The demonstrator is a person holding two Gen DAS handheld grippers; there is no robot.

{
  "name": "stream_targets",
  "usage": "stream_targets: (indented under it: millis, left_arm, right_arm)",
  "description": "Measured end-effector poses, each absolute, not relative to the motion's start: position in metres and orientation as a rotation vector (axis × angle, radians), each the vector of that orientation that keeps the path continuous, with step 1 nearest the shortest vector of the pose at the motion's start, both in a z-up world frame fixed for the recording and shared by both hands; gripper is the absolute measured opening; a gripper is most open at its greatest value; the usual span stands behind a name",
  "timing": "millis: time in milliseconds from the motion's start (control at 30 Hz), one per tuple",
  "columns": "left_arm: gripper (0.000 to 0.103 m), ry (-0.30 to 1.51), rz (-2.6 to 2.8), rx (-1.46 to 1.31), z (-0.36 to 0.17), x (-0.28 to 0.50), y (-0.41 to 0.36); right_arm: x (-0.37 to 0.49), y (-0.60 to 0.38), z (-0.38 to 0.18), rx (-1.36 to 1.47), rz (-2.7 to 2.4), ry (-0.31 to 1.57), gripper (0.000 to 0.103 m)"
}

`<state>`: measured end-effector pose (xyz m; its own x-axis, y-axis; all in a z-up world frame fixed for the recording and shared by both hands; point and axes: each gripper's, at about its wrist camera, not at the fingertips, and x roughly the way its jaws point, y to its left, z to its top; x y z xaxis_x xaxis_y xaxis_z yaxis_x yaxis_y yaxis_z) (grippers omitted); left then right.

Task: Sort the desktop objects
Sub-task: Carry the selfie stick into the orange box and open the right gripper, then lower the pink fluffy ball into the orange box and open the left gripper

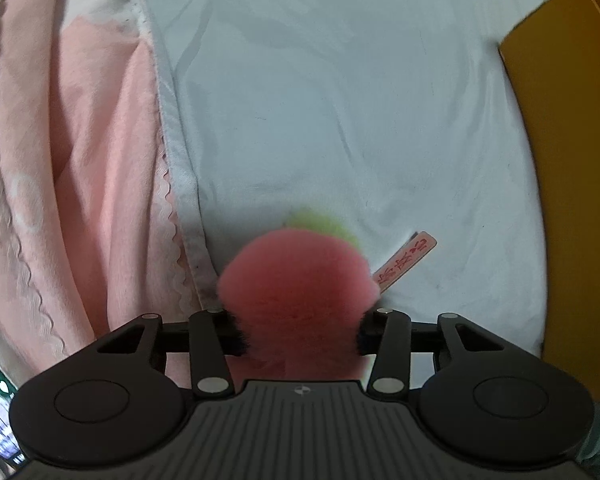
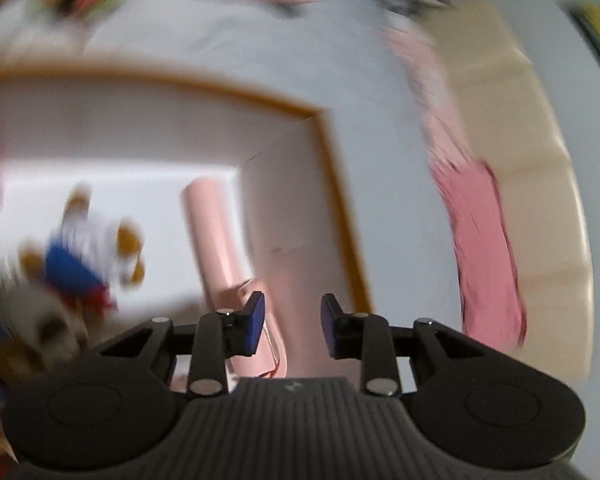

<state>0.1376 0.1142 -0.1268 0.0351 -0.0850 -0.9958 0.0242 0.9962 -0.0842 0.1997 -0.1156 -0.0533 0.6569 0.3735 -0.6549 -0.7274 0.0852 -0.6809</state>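
While the pink plush fruit sits pinched between the left gripper fingers above the white sheet, its green leaf points to twelve o'clock and its pink tag to two. At three o'clock stands the orange box. Over the box's white inside, the right gripper is spread, empty; a pink tube lies at eleven o'clock.
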Motion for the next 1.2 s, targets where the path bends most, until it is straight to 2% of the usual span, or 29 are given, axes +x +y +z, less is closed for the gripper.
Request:
stream_targets:
  millis: [133,333,467,567,633,733,900,1100,1200]
  left_arm:
    - [0.05,1.478,-0.07,-0.087,-0.116,0.126,0.117]
    - [0.05,1.346,-0.087,-0.176,-0.082,0.102,0.117]
    - [0.05,1.214,-0.184,-0.197,-0.029,0.079,0.095]
    - [0.05,1.101,-0.3,-0.159,0.016,0.062,0.075]
    - [0.05,1.046,-0.38,-0.133,0.044,0.104,0.051]
    - [0.05,0.994,-0.47,-0.09,0.067,0.116,0.012]
    - [0.05,1.003,-0.531,-0.026,0.03,0.14,-0.081]
    - [0.05,1.116,-0.471,0.186,-0.012,0.154,-0.136]
    - [0.051,1.155,-0.467,0.285,-0.016,0.143,-0.139]
  right_arm:
    - [0.183,-0.126,-0.029,-0.959,0.757,0.438,0.032]
    - [0.151,-0.156,-0.022,-0.631,0.622,0.485,0.032]
    - [0.147,-0.18,-0.022,-0.447,0.516,0.562,0.032]
    - [0.148,-0.194,-0.016,-0.323,0.497,0.609,0.023]
    - [0.148,-0.203,-0.014,-0.238,0.529,0.638,0.021]
    - [0.142,-0.214,-0.016,-0.156,0.515,0.629,0.02]
    - [0.139,-0.226,-0.025,-0.028,0.526,0.665,0.02]
    - [0.152,-0.234,-0.028,0.047,0.513,0.705,0.021]
    - [0.158,-0.234,-0.03,0.057,0.512,0.72,0.021]
